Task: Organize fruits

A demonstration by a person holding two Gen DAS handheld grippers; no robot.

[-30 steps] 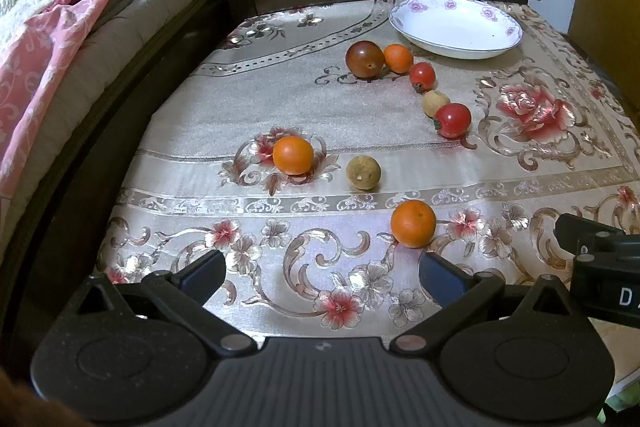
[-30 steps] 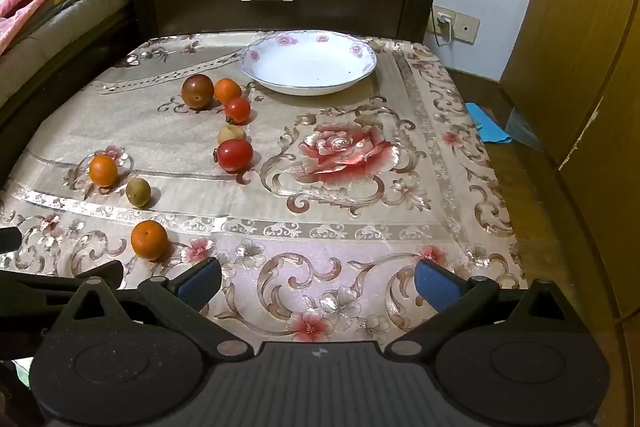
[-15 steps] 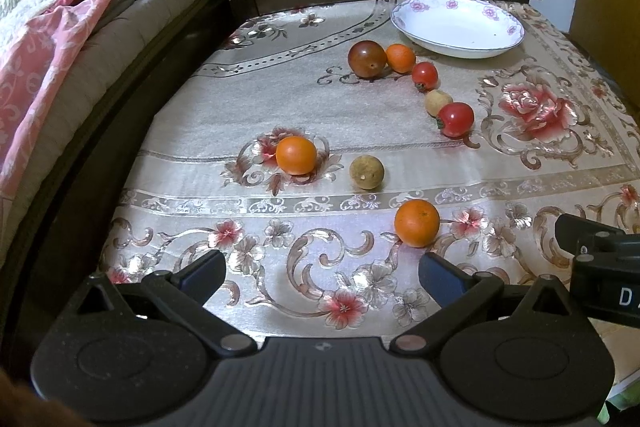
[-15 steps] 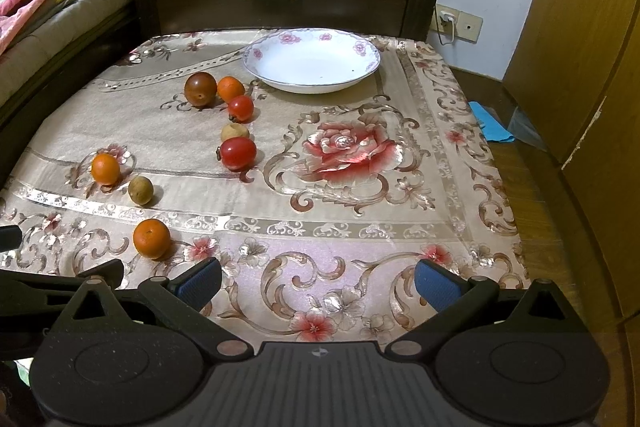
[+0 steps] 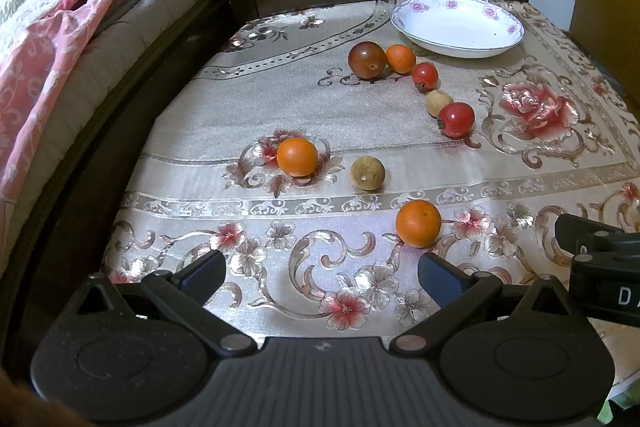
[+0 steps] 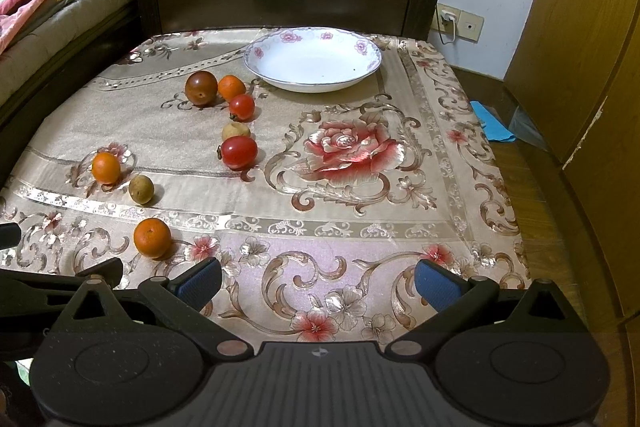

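On the cloth (image 5: 280, 99), fruits unmoved, tools (image 5: 320, 269) closer.

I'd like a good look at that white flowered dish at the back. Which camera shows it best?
The right wrist view: the white flower-rimmed dish sits near centre, whole and empty. The left wrist view shows it whole too, but pushed toward the upper right and flatter.

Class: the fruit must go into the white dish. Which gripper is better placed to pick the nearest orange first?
Left. The nearest orange lies just ahead of the open left gripper; from the right gripper it sits far off to the left.
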